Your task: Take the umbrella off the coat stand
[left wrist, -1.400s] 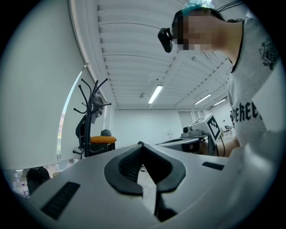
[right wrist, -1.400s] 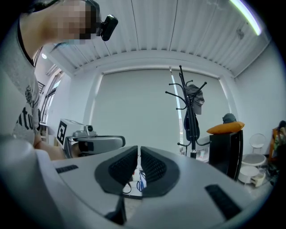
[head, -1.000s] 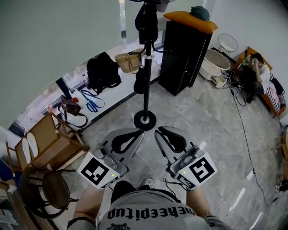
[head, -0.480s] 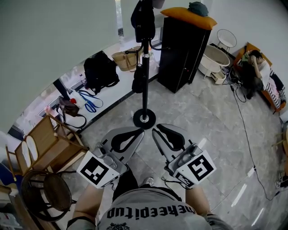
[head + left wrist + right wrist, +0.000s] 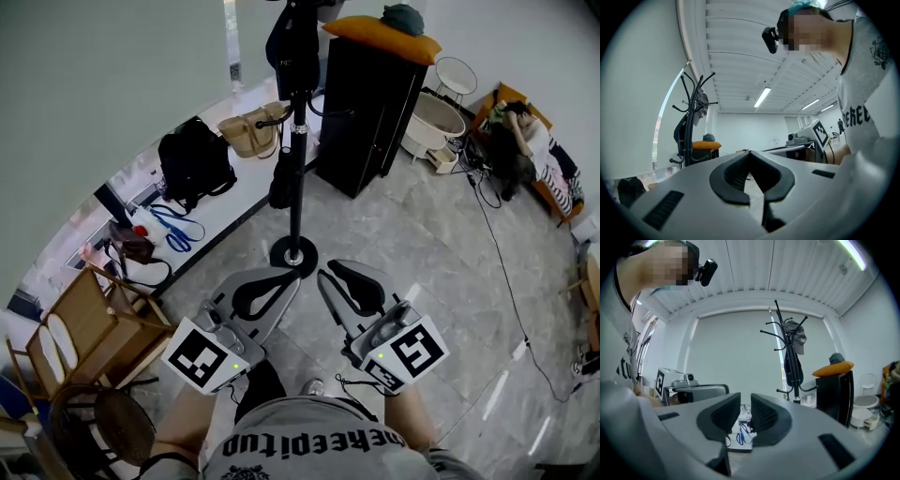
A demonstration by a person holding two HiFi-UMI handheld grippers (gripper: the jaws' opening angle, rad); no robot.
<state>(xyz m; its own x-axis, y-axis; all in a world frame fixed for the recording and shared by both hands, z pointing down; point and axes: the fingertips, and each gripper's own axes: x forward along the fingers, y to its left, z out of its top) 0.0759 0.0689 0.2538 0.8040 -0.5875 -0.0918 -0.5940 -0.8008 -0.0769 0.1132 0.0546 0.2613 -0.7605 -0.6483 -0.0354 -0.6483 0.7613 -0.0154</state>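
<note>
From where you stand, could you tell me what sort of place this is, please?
Probably a big, sparsely furnished indoor room, perhaps an office or studio: a tiled floor, a coat stand beside a black cabinet, and bags lined along the wall.

my head camera looks steeply down from above and behind my left gripper (image 5: 292, 276) and right gripper (image 5: 326, 274). it is near them, with the floor (image 5: 422, 272) and the stand (image 5: 296, 187) just ahead of their tips. each gripper's camera sits low behind its own jaws and looks level along them, so close that they fill the lower frame. the right jaws have just been opening, nothing between them. the left gripper view has the stand left of its jaws, the right gripper view to their right. all three share the stand and the cabinet (image 5: 370, 112). each gripper view also catches the other gripper beside it.
</note>
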